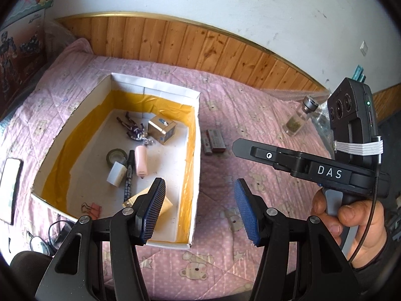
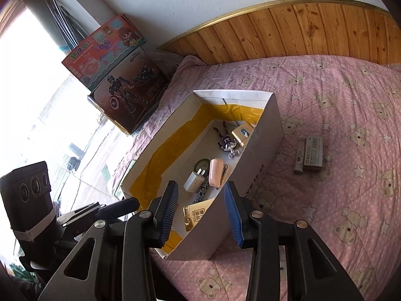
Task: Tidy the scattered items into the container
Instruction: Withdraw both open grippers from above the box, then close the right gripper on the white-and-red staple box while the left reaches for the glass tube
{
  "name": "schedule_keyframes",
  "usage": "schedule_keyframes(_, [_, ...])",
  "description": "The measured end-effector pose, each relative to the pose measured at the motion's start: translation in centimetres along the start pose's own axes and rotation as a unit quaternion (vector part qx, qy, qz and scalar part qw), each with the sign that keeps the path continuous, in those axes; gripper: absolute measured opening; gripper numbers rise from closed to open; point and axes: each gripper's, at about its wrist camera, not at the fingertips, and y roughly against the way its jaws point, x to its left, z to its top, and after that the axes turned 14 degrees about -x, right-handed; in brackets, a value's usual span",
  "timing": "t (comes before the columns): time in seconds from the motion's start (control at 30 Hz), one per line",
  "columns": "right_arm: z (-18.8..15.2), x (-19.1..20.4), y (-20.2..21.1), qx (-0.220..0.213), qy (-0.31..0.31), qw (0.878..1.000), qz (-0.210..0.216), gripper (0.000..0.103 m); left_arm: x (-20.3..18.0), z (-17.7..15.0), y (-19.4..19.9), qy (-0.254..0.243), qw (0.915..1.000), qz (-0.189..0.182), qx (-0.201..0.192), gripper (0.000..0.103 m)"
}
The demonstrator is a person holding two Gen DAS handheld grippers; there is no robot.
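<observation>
Both the left gripper (image 1: 199, 210) and right gripper (image 2: 201, 212) are held spread, nothing pinched. The box (image 1: 193, 185) is seen on the quilt (image 1: 250, 115); two small packs (image 1: 215, 141) lie outside at its 3 o'clock.

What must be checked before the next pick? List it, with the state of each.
1. Left tool open, empty: ok.
2. Right tool open, empty: ok.
3. Everything inside the container: not ok; small boxes and glass bottle lie on the quilt.
4. Free floor in the container: ok.
5. Small boxes uncovered: ok.
6. Binder clip inside the rim: cannot tell.
</observation>
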Motion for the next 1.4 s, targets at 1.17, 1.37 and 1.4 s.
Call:
schedule_keyframes(1.17, [1.2, -16.0, -11.6, 0.056, 0.048, 0.985, -0.158, 0.040, -8.1, -2.0, -9.9, -0.034, 0.9936, -0.070, 0.082, 0.060])
schedule_keyframes(1.37, [0.4, -17.3, -13.8, 0.065, 0.090, 0.984, -0.139, 0.047, -7.8, -1.5, -12.6, -0.027, 0.9930, -0.068, 0.092, 0.060])
schedule_keyframes(1.4, [0.4, -17.2, -13.7, 0.069, 0.091, 0.984, -0.138, 0.043, -7.8, -1.4, -13.2, -0.026, 0.9931, -0.065, 0.094, 0.060])
